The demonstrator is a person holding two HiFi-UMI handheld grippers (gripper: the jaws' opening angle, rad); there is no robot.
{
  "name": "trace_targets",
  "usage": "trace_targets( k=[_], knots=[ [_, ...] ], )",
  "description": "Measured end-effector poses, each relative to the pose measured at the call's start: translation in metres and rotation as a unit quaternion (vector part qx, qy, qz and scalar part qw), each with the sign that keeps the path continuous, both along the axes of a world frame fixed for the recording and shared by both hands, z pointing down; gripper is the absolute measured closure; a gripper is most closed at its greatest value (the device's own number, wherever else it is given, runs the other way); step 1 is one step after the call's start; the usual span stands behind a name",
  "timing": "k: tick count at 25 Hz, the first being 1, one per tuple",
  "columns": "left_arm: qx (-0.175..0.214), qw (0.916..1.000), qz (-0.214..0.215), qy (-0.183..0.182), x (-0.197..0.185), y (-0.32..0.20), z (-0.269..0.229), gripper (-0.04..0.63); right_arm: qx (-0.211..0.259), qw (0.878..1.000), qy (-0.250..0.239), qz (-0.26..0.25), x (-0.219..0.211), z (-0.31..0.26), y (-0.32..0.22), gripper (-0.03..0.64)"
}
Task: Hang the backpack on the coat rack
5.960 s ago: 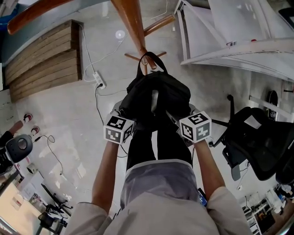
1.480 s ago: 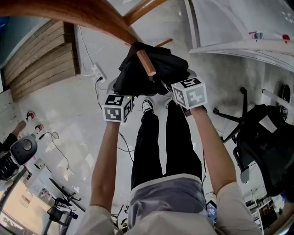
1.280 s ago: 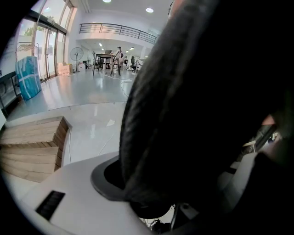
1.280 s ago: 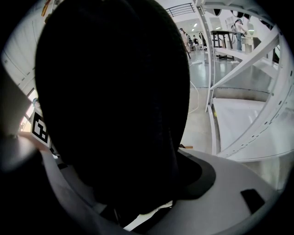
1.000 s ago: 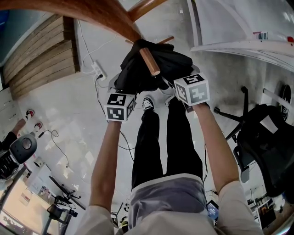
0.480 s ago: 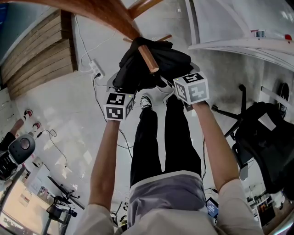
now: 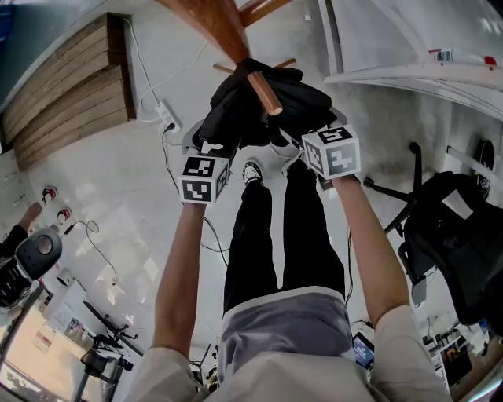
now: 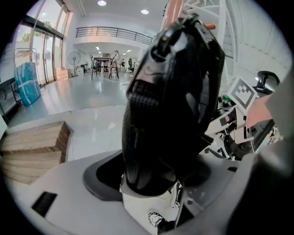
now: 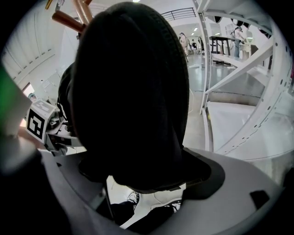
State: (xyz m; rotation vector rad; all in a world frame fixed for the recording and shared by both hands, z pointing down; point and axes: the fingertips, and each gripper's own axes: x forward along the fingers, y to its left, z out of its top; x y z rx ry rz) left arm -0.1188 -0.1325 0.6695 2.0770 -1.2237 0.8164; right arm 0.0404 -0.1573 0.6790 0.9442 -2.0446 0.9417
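**Black backpack on wooden peg, both grippers let go**

Backpack (image 7: 236, 118): soft black fabric, rounded and slumped. It hangs from the coat rack (image 7: 214, 23) with its top looped over a peg (image 7: 265, 93). The rack is smooth reddish-brown wood. The peg is a round dowel with a flat cut end, angled up out of the bag's top.

Left gripper (image 8: 158, 183): grey matte jaws spread wide, having just been opening. The bag's rounded bottom end sits in the gap between them, not clamped. From this side the fabric shows a finely ribbed, slightly shiny panel along one edge.

Right gripper (image 9: 147, 183): jaws likewise wide apart, also just opened. The bag's lower end fills the space between them, unpinched. A zip line runs up its curved edge.

Each gripper carries a white cube with black square markers; both sit just below the bag in the head view.

Floor (image 7: 118, 204): pale and glossy, with reflections. A stepped platform of wooden planks (image 7: 63, 86) lies to the left. A white power strip (image 7: 166, 118) with its cable lies near it. A black office chair (image 7: 452, 235) stands to the right.
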Motion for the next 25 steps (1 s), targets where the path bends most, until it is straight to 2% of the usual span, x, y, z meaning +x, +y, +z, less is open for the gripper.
trace_targets(
  k=[3,17,25],
  knots=[
    [0.003,1.0,0.0,-0.005,-0.003,0.004,-0.002,0.278,0.001,1.0,0.002,0.002,0.0,-0.003,0.001,0.173],
    [-0.01,0.9994,-0.027,0.019,-0.006,0.022,-0.016,0.278,0.006,1.0,-0.01,0.027,0.006,-0.025,0.008,0.175],
    [-0.027,0.9974,-0.045,0.05,-0.001,0.044,-0.023,0.281,0.01,1.0,-0.006,0.029,0.009,-0.042,0.017,0.176]
  ],
)
